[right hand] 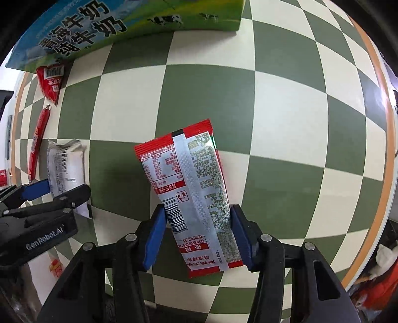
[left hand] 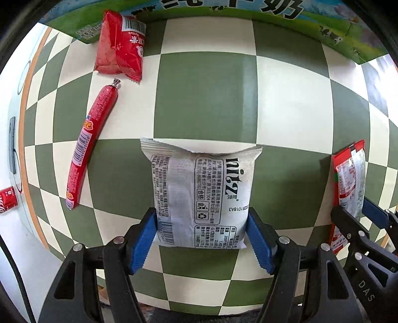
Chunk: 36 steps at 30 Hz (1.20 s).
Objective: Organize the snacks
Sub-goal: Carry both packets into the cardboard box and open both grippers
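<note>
My left gripper (left hand: 201,211) is shut on a white snack packet (left hand: 201,188) with black print, its blue pads pressing both long sides. The packet hangs above the green-and-cream checkered table (left hand: 206,94) and throws a shadow on it. My right gripper (right hand: 197,207) is shut on a red-and-silver snack packet (right hand: 189,174), which tilts slightly and is also off the table. In the right wrist view the left gripper (right hand: 64,188) and its white packet (right hand: 66,169) show at the left edge. In the left wrist view the right gripper (left hand: 358,213) and its red packet (left hand: 349,174) show at the right edge.
A red snack bag (left hand: 119,47) and a long red sausage stick (left hand: 89,146) lie at the table's left. A green-and-blue milk carton box (left hand: 223,10) lines the far edge. A red cola can (left hand: 7,198) stands off the table's orange rim (left hand: 22,111).
</note>
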{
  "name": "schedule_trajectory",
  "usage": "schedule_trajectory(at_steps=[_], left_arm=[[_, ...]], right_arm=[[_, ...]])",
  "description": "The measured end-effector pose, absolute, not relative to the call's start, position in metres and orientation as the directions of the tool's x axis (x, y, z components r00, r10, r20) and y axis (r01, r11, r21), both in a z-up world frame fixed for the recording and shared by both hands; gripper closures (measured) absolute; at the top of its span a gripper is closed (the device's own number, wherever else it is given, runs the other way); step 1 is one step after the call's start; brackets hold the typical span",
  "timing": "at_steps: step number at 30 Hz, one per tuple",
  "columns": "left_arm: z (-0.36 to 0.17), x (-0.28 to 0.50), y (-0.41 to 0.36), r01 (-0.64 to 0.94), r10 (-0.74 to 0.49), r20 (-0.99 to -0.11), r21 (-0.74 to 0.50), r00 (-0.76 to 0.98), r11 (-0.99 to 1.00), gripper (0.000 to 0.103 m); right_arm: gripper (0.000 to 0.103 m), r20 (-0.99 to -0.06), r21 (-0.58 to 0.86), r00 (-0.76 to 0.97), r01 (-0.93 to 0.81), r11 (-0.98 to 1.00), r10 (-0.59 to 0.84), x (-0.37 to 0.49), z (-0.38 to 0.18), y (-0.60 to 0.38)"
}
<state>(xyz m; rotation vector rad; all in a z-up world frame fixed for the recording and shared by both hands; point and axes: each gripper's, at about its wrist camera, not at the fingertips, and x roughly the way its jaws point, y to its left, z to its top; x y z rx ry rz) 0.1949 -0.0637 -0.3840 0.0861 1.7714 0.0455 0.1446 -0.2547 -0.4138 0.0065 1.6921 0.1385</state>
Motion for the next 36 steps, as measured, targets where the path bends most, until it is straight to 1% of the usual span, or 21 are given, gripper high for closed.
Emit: schedule_trajectory(at_steps=[4, 6, 8, 9, 11, 14, 17, 20, 26, 30, 33, 36], left_arm=[[-0.382, 0.199, -0.064, 0.027, 0.076, -0.976, 0.071, -0.206, 0.997, 0.035], [-0.384, 0.203, -0.054, 0.028, 0.075, -0.976, 0.071, -0.204, 0.997, 0.035], [-0.379, 0.208, -0.048, 0.032, 0.080, -0.976, 0.075, -0.201, 0.997, 0.036], [-0.378, 0.207, -0.050, 0.036, 0.083, -0.977, 0.077, -0.199, 0.996, 0.037], [-0.376, 0.205, -0.053, 0.049, 0.088, -0.978, 0.080, -0.190, 0.996, 0.037], [-0.369, 0.199, -0.058, 0.061, 0.090, -0.981, 0.081, -0.170, 0.995, 0.037], [-0.359, 0.192, -0.059, 0.067, 0.080, -0.986, 0.071, -0.149, 0.995, 0.037], [-0.342, 0.191, -0.060, 0.064, 0.060, -0.990, 0.053, -0.125, 0.997, 0.037], [-0.288, 0.192, -0.058, 0.058, -0.016, -0.998, -0.019, -0.055, 0.998, 0.037], [-0.231, 0.200, -0.057, 0.071, -0.081, -0.996, -0.078, 0.039, 0.994, 0.037], [-0.184, 0.228, -0.061, 0.093, -0.117, -0.987, -0.107, 0.110, 0.990, 0.037], [-0.154, 0.263, -0.064, 0.105, -0.153, -0.977, -0.138, 0.148, 0.985, 0.037]], right_arm=[[0.040, -0.985, 0.083, -0.156, -0.047, 0.995, 0.075, 0.152, -0.415, -0.253], [0.038, -0.984, 0.068, -0.168, -0.050, 0.996, 0.059, 0.159, -0.417, -0.258], [0.038, -0.986, 0.040, -0.164, -0.071, 0.997, 0.028, 0.159, -0.417, -0.254], [0.039, -0.987, 0.027, -0.158, -0.082, 0.996, 0.014, 0.160, -0.417, -0.248], [0.050, -0.992, 0.001, -0.124, -0.112, 0.994, -0.013, 0.155, -0.415, -0.239], [0.063, -0.995, 0.016, -0.098, -0.119, 0.993, 0.004, 0.149, -0.409, -0.237], [0.067, -0.995, 0.050, -0.087, -0.090, 0.995, 0.042, 0.146, -0.404, -0.244], [0.068, -0.992, 0.094, -0.087, -0.052, 0.994, 0.089, 0.144, -0.399, -0.254], [0.069, -0.981, 0.188, -0.040, 0.002, 0.982, 0.188, 0.153, -0.356, -0.299], [0.069, -0.964, 0.265, 0.018, 0.013, 0.964, 0.265, 0.160, -0.312, -0.318], [0.069, -0.945, 0.319, 0.084, 0.008, 0.948, 0.318, 0.165, -0.271, -0.326], [0.069, -0.921, 0.361, 0.151, -0.010, 0.932, 0.358, 0.188, -0.228, -0.332]])
